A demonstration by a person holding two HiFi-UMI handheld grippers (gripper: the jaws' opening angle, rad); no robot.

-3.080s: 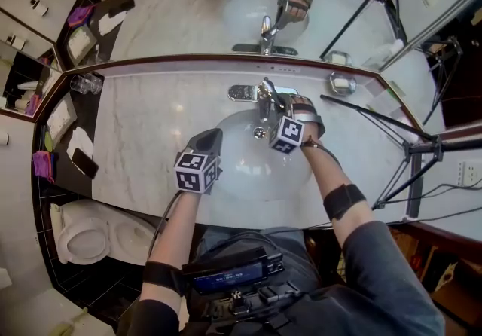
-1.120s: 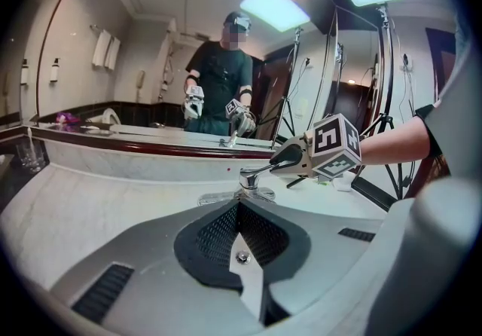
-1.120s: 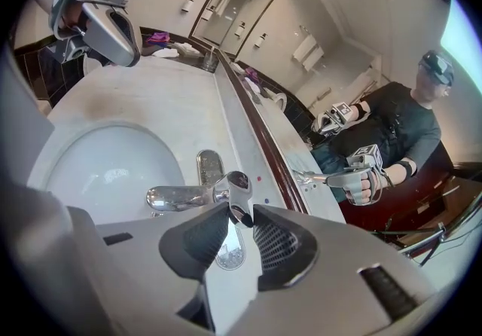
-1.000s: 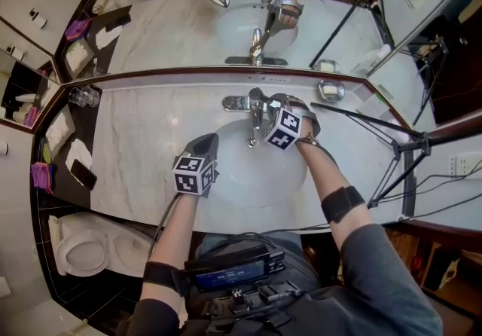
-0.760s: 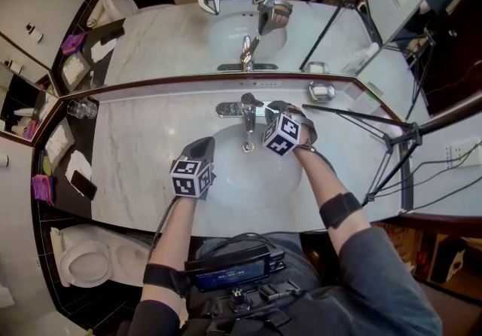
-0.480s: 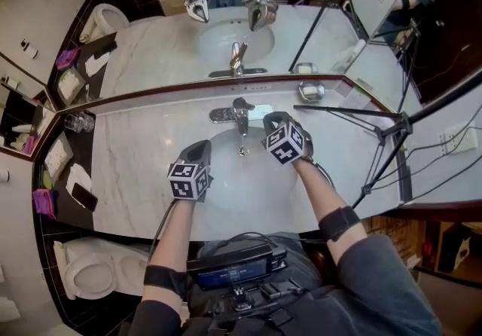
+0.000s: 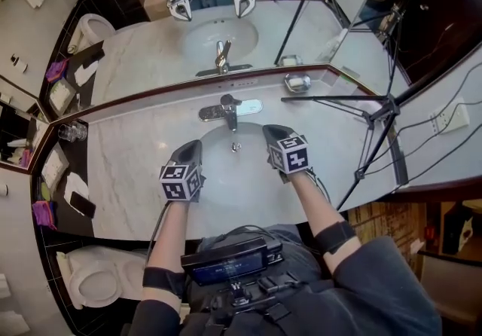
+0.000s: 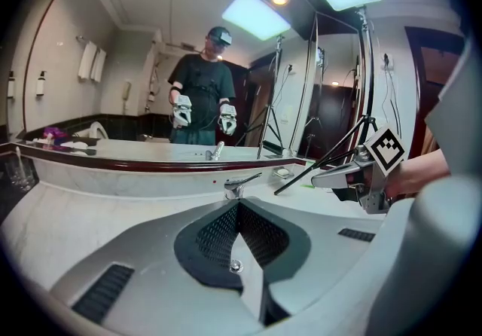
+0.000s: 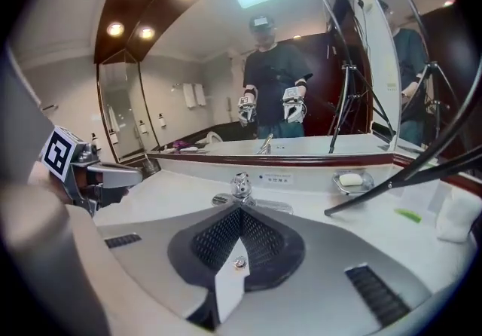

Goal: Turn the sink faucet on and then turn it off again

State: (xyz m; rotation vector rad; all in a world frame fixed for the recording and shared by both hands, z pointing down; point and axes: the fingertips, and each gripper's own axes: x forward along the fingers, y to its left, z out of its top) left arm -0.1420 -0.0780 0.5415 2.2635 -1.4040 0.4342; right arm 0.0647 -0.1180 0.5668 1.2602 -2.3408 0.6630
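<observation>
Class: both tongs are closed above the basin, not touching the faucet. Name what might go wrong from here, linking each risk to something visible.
1. A tripod leg lies across the counter just beyond the right tongs; a wide swing that way might knock it.
2. The soap dish sits close to the faucet; a further reach for the faucet could nudge it.
3. A thin trickle would be hard to see here, so the faucet might be left not fully off.

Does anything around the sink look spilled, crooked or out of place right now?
Nothing looks spilled or damaged. The faucet stands upright with no water visibly running, and the soap dish sits level to its right. The one odd thing is a tripod leg stretching low across the right side of the counter.
</observation>
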